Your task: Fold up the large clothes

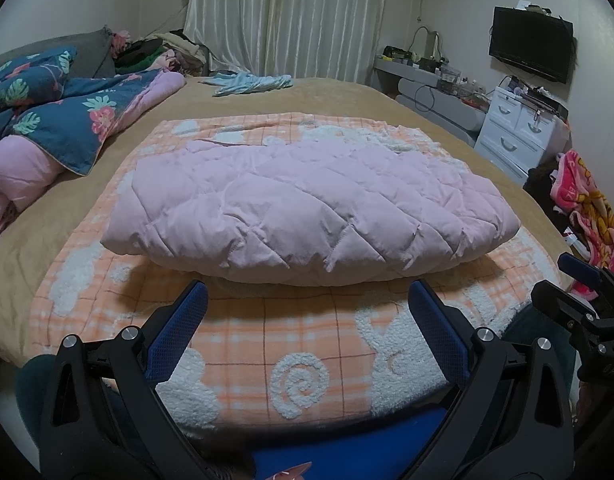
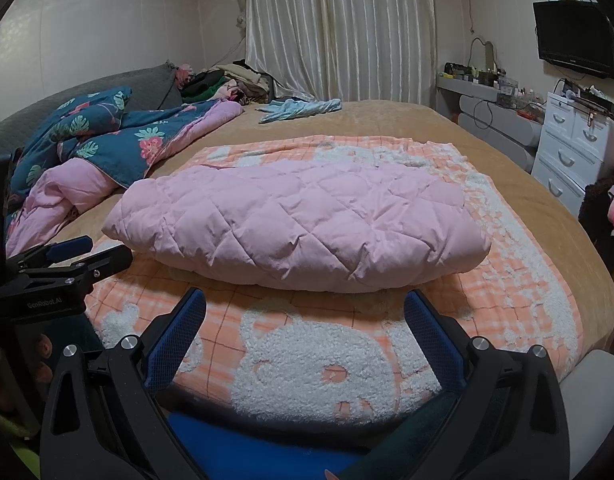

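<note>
A pink quilted padded garment [image 1: 307, 208] lies folded into a thick bundle on an orange checked blanket with white fleecy figures [image 1: 299, 364], spread on the bed. It also shows in the right wrist view [image 2: 303, 224], on the same blanket [image 2: 315, 360]. My left gripper [image 1: 309, 292] is open and empty, its blue-padded fingers just short of the bundle's near edge. My right gripper [image 2: 305, 300] is open and empty too, at the same near edge. Each gripper shows at the side of the other's view, the right one [image 1: 583, 300] and the left one [image 2: 67, 264].
A tan bed cover [image 1: 347, 96] lies under the blanket. A blue floral quilt with pink lining [image 1: 63, 120] is heaped at the left. Light blue cloth [image 1: 251, 82] lies at the far edge. White drawers [image 1: 519, 128] and a pile of bright clothes [image 1: 587, 204] stand at the right.
</note>
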Tool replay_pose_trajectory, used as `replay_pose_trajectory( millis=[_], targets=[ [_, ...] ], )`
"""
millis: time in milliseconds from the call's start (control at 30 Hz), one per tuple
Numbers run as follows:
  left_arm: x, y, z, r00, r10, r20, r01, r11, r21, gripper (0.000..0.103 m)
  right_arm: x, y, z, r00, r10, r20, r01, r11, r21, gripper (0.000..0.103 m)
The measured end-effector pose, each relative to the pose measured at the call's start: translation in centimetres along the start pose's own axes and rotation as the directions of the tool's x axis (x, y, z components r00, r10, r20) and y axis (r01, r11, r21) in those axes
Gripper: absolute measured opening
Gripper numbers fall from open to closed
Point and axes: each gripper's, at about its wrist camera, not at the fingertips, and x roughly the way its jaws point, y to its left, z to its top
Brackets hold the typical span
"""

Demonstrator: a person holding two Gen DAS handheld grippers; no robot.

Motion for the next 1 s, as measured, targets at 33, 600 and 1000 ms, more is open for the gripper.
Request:
replay_pose_trajectory(
  millis=[33, 600, 1000],
  targets=[
    [-0.01, 0.05, 0.00, 1.000, -0.001, 0.000, 0.001, 1.000, 0.000, 0.094, 0.00, 0.01, 0.03, 1.000, 0.001, -0.001, -0.001, 1.000, -0.001, 0.099],
    [-0.36, -0.23, 0.33, 1.000, 0.002, 0.006, -0.002, 1.000, -0.001, 0.094, -0.03, 0.02, 0.21, 1.000, -0.002, -0.001, 0.002, 1.000, 0.001, 0.099],
    [-0.41, -0.24, 0.49, 1.000, 0.008, 0.011, -0.008, 1.000, 0.006, 0.094, -0.05, 0.09, 0.22, 1.000, -0.005, -0.001, 0.005, 1.000, 0.001, 0.099]
  ],
)
